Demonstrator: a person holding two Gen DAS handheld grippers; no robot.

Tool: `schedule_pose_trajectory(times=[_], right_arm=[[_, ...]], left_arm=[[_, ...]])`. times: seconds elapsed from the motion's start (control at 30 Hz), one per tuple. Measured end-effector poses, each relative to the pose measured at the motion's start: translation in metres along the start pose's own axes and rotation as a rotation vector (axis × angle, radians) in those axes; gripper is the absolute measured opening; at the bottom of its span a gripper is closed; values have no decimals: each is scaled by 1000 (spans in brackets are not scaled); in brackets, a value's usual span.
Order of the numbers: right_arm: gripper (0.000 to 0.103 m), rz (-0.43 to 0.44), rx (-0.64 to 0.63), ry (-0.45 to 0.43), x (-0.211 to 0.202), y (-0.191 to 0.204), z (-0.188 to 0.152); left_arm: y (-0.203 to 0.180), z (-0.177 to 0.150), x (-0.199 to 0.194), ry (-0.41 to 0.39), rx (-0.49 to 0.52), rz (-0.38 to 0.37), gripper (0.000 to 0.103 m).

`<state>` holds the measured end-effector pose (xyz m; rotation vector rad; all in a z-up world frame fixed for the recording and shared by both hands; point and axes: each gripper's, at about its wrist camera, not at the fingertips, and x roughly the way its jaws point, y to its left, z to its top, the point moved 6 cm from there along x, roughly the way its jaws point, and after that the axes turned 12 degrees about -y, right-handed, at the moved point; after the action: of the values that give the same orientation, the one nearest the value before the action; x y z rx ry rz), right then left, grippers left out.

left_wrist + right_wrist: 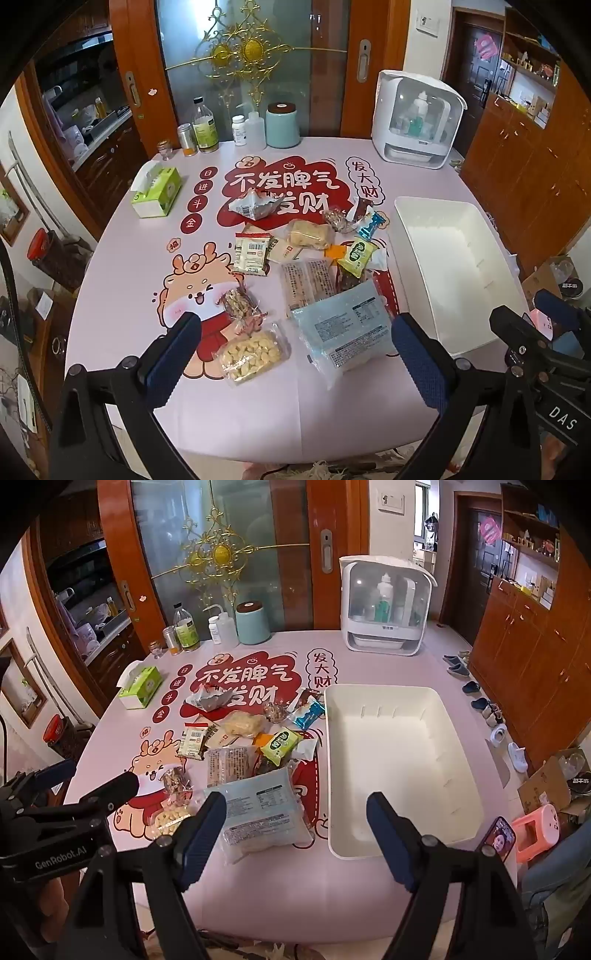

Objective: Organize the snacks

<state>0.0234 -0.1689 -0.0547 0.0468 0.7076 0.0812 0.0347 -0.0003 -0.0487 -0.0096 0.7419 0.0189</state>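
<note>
Several snack packets lie in a loose pile mid-table: a large pale-blue packet (345, 328) (264, 812) nearest me, a clear bag of yellow pieces (253, 352), a green packet (356, 256) (282, 744), a bread packet (308, 232), a barcode packet (253, 254). An empty white bin (458, 266) (399, 764) stands to their right. My left gripper (295, 354) is open and empty, above the table's near edge in front of the pile. My right gripper (295, 834) is open and empty, near the bin's front-left corner.
A green tissue box (157, 192) sits at the left. Bottles, jars and a teal canister (282, 123) line the far edge, with a white appliance (417, 118) at the far right. Shoes, a cardboard box and a pink stool (535, 830) are on the floor right.
</note>
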Motion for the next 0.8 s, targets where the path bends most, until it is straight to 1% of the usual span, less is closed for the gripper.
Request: schedule_pose_trajectory(times=[0.13, 0.2, 0.4, 0.8], right_arm=[[79, 5, 0, -2, 0, 0, 1], [79, 9, -1, 0, 0, 0, 0], [79, 8, 5, 5, -1, -4, 1], [79, 7, 6, 7, -1, -2, 2]], left_arm=[[-2, -1, 1, -3, 18, 8, 102], [-2, -5, 2, 0, 0, 15, 102], [-5, -9, 8, 2, -4, 9, 102], [-7, -8, 6, 5, -4, -3, 102]])
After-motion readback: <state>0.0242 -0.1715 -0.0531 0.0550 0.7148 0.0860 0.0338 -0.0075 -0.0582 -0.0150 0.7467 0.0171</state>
